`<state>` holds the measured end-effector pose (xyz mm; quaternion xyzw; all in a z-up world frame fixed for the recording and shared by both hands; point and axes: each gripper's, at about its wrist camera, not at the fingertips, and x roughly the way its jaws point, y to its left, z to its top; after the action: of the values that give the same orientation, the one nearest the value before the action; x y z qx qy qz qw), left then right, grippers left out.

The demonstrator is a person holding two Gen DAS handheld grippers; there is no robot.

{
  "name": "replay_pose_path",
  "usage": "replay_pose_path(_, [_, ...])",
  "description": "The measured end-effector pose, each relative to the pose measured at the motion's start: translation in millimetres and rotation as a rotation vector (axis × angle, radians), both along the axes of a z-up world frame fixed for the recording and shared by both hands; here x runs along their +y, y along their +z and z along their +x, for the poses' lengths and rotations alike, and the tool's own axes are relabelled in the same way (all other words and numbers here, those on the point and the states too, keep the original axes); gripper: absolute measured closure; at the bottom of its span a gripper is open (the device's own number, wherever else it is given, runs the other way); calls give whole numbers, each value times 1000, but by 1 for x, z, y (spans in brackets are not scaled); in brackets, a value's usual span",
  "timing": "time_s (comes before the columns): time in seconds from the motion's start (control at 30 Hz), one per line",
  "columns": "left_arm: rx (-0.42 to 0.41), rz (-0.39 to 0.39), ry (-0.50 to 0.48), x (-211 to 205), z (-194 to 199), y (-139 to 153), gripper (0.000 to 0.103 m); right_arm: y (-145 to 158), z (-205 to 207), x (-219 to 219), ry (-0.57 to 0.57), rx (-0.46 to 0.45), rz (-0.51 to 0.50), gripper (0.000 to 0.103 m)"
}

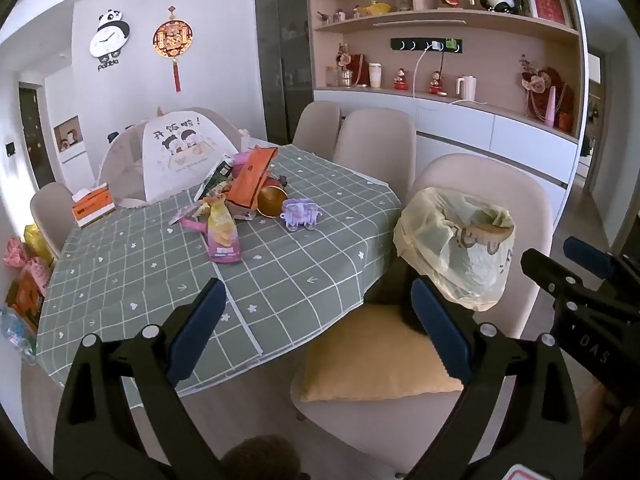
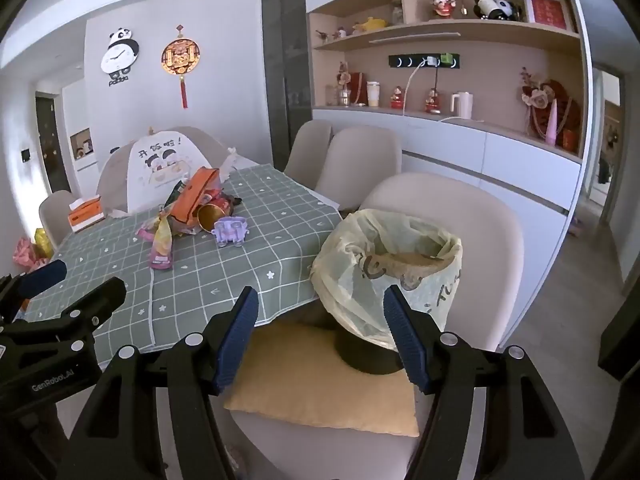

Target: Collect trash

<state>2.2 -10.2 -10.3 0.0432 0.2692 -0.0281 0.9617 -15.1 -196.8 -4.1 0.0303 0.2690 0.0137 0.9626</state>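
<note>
In the left wrist view, the trash pile (image 1: pixel 236 196) lies on the table (image 1: pixel 304 280) at about 11 o'clock from the left gripper (image 1: pixel 316 316), well apart; the pink wrapper (image 1: pixel 224 236) points its long axis toward the gripper. The jaws stand wide open and hold nothing. In the right wrist view, the lined bin (image 2: pixel 392 272) on the chair (image 2: pixel 492 216) is just ahead, at 1 o'clock of the right gripper (image 2: pixel 320 324), also wide open and empty; the pile is far at 11 o'clock, so the left arm seems nearer.
</note>
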Motion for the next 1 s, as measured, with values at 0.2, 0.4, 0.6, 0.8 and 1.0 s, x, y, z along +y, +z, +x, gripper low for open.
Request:
replay_pose_path(0.2, [7, -3, -7, -3, 0, -3, 13, 4, 2, 6, -9, 1, 1, 41])
replay_pose_path(0.4, [11, -4, -9, -2, 2, 0, 13, 5, 2, 1, -12, 1, 6, 41])
replay_pose_path(0.6, [11, -4, -7, -3, 1, 0, 13, 4, 1, 1, -12, 0, 7, 41])
replay_pose_path(0.8, [12, -5, -9, -1, 1, 2, 13, 4, 2, 0, -11, 1, 8, 41])
replay_pose_path(1.0, [11, -4, -10, -3, 1, 3, 13, 3, 2, 0, -12, 2, 8, 41])
